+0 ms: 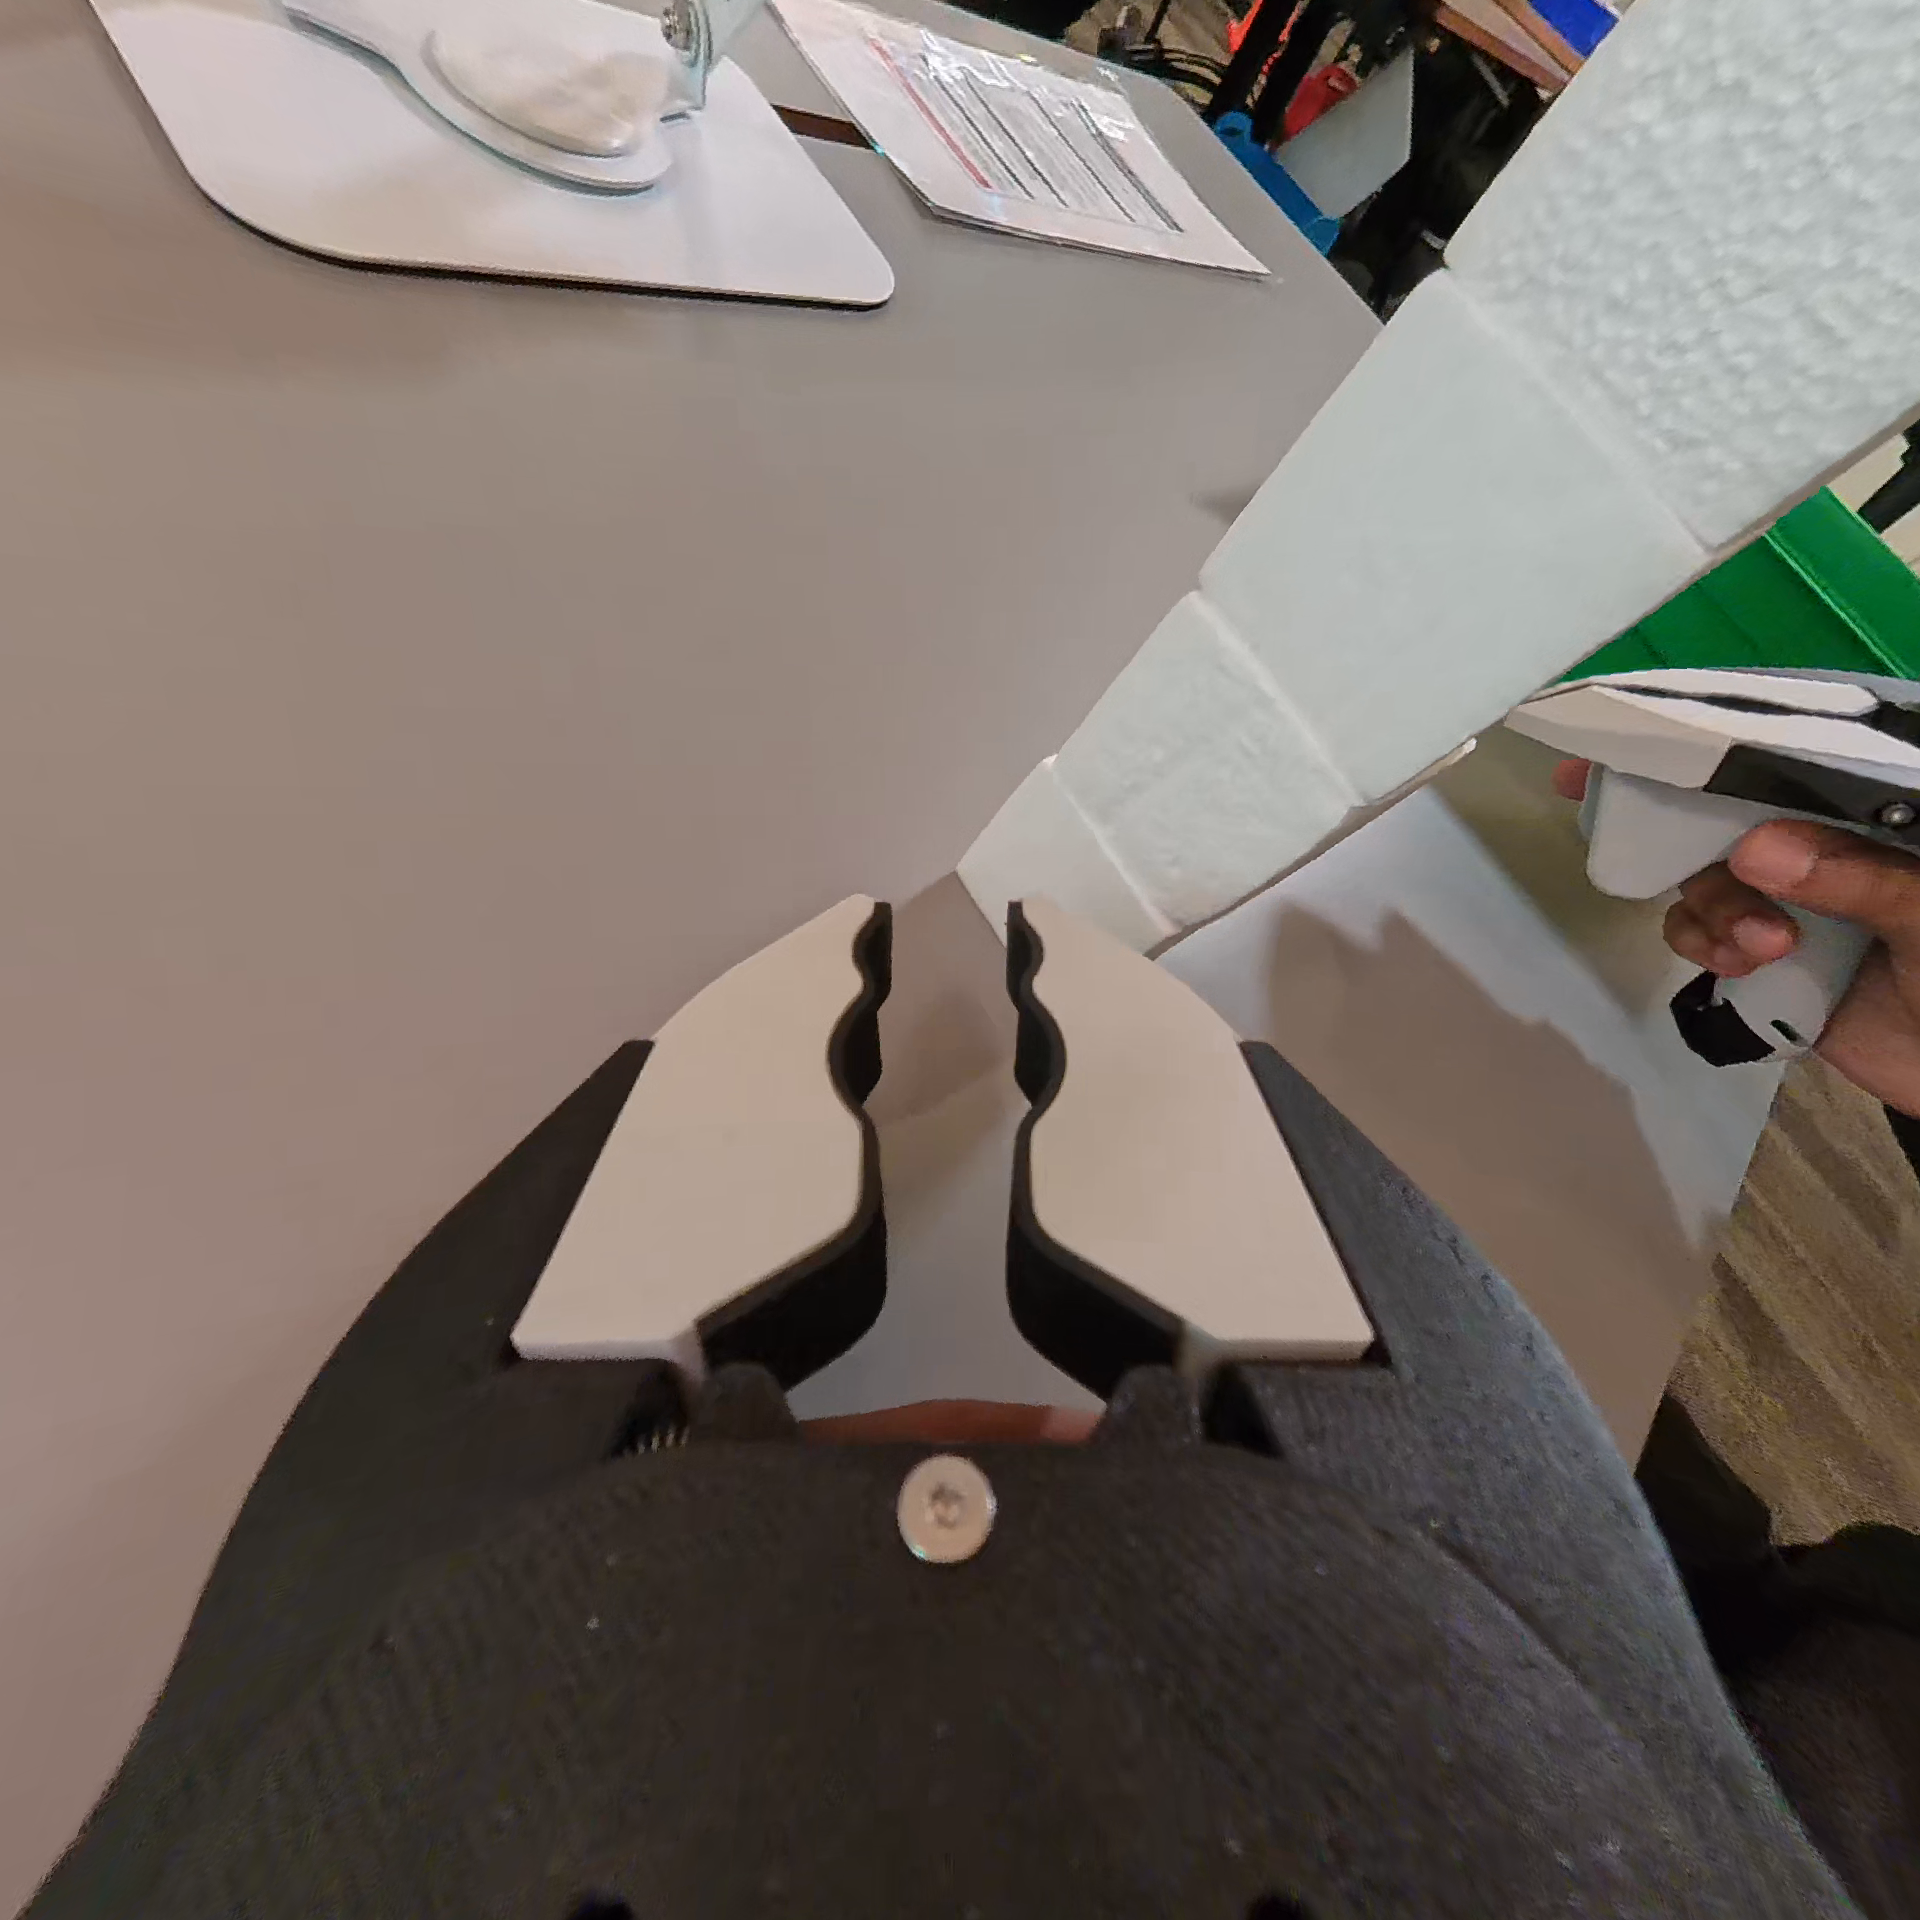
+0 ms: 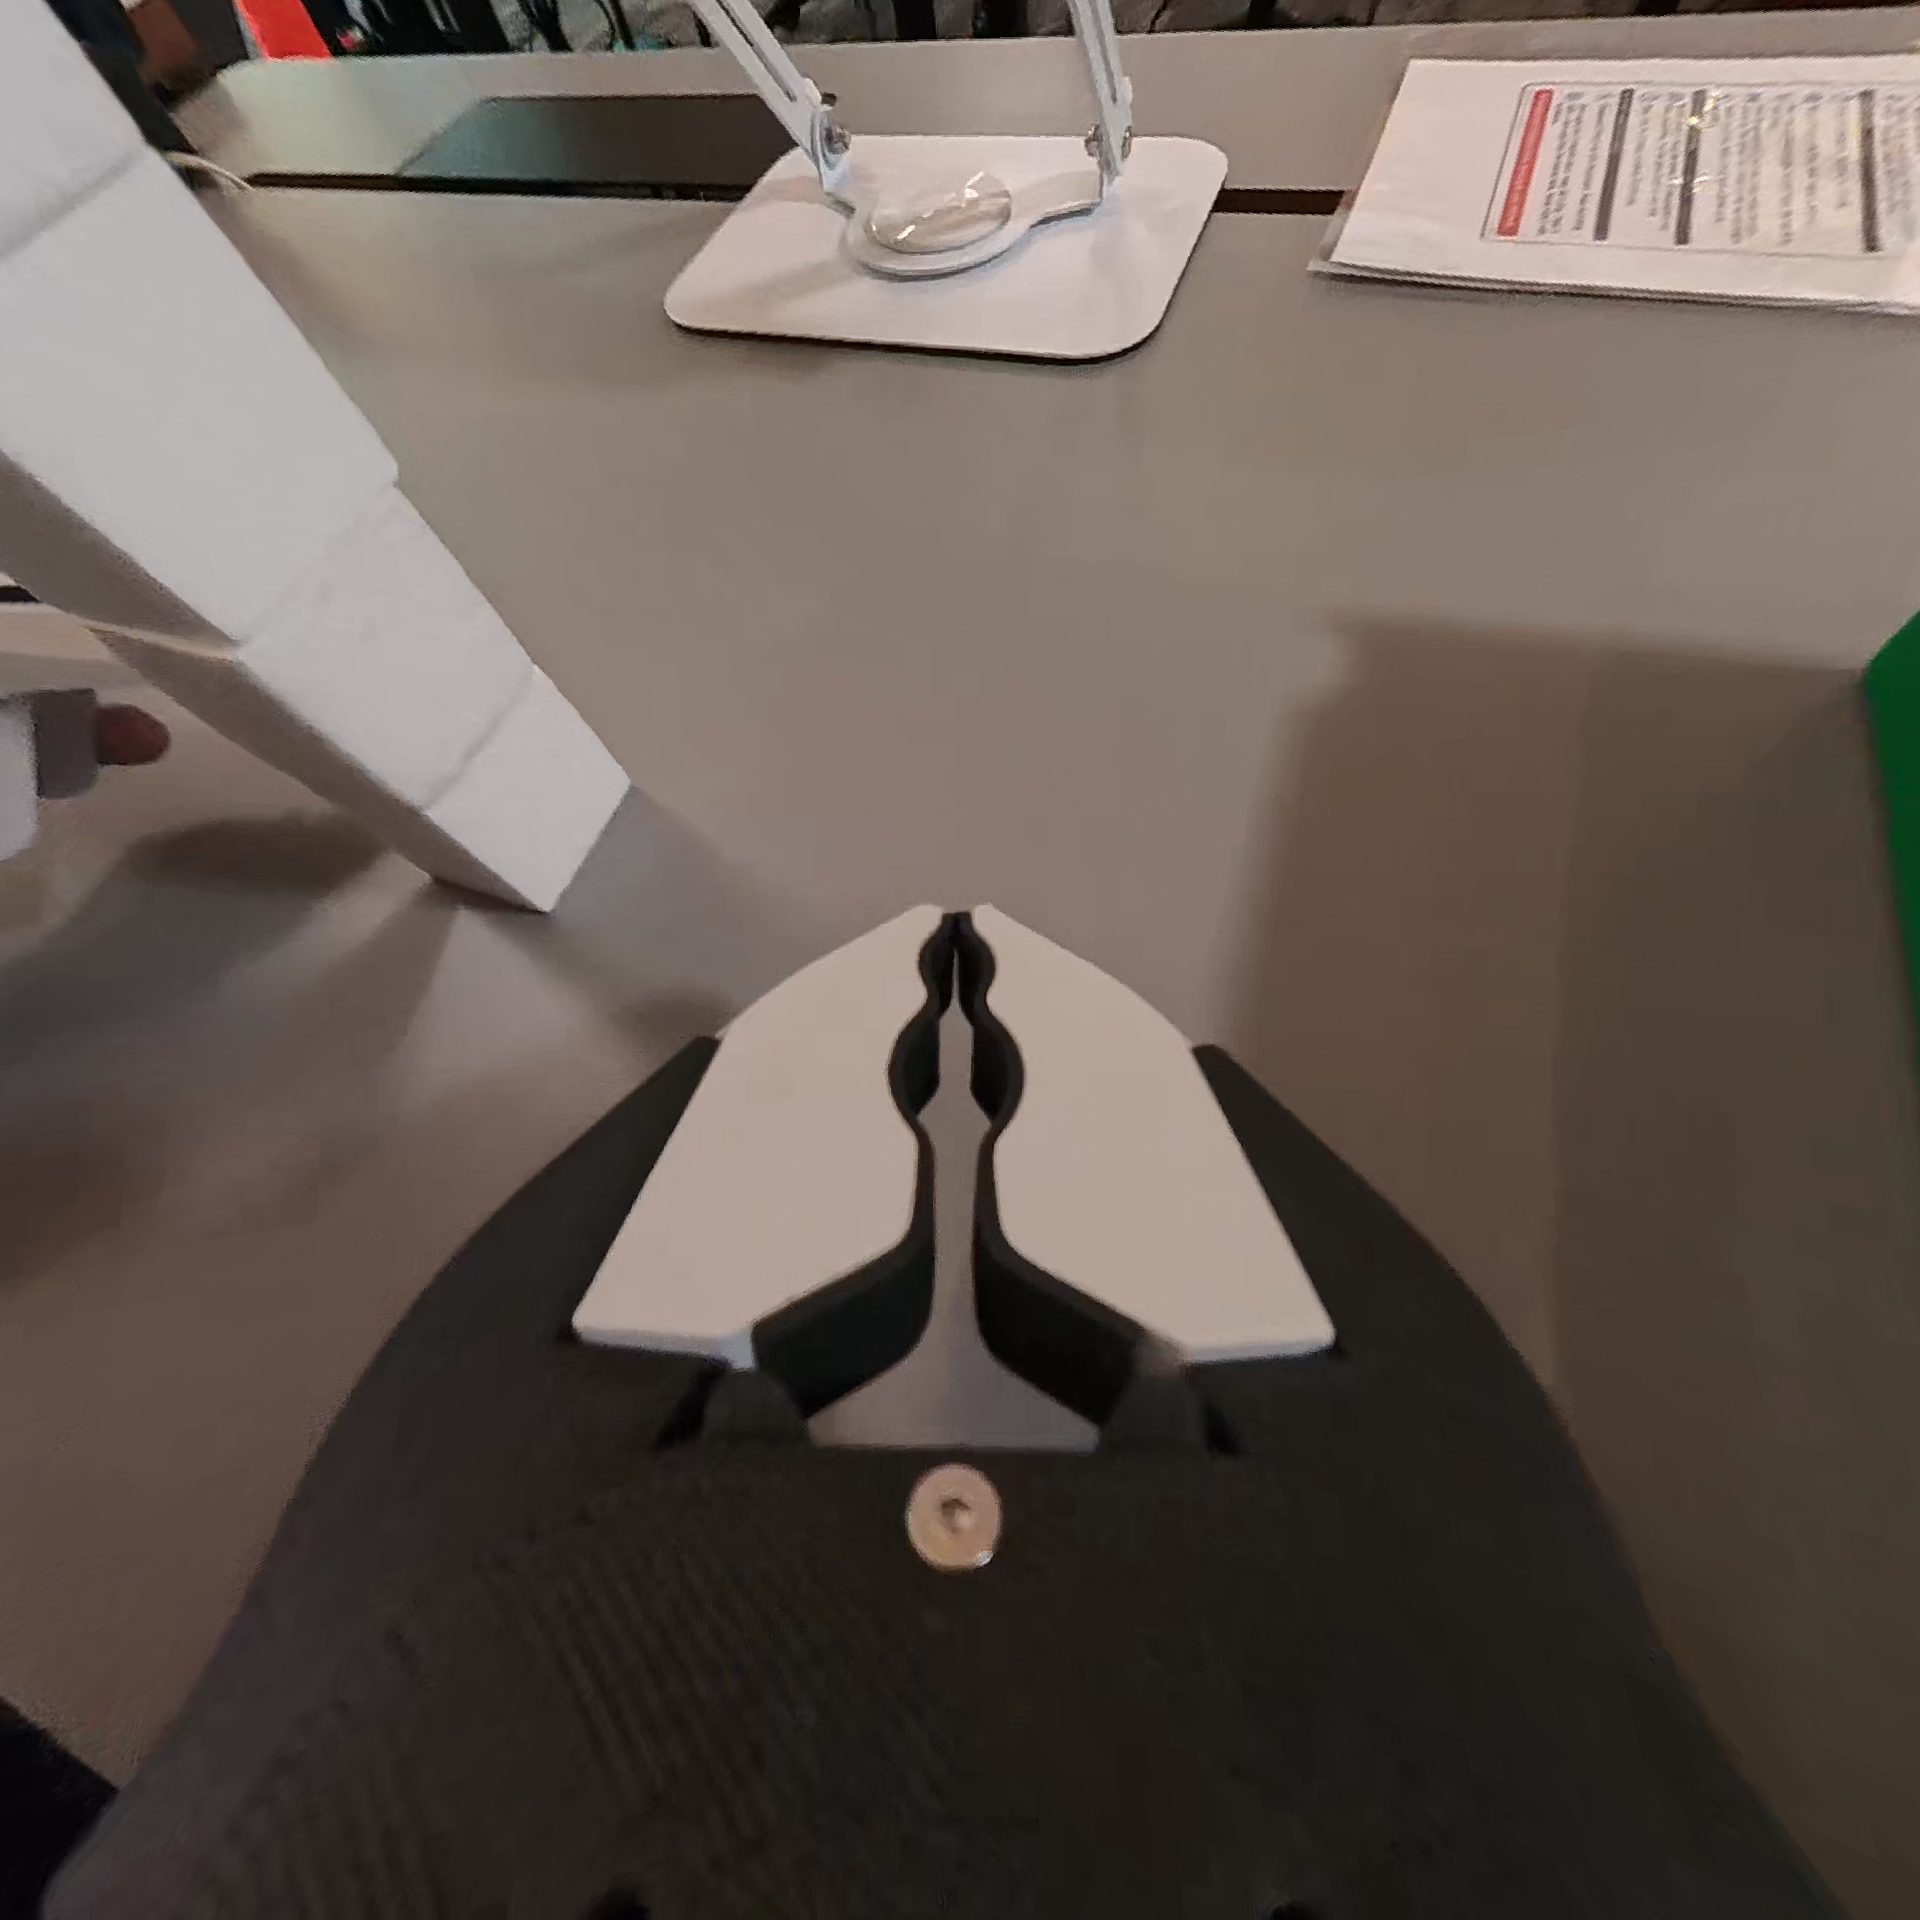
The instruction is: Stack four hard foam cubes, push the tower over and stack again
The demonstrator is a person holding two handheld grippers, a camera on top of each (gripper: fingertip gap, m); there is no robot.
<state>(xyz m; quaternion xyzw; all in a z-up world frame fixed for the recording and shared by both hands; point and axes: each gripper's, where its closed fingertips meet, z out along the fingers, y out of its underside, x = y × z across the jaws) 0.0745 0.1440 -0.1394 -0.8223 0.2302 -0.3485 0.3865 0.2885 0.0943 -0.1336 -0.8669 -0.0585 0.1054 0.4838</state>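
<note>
The left tool hovers low over the grey desk with a clear gap between its fingers and nothing in it. Just ahead, a white foam block leans steeply, its lower corner resting on the desk, apparently propped from above out of view. The right tool is closed to the tips, empty, near that same corner. Farther back sit a white stand base and a printed sheet.
</note>
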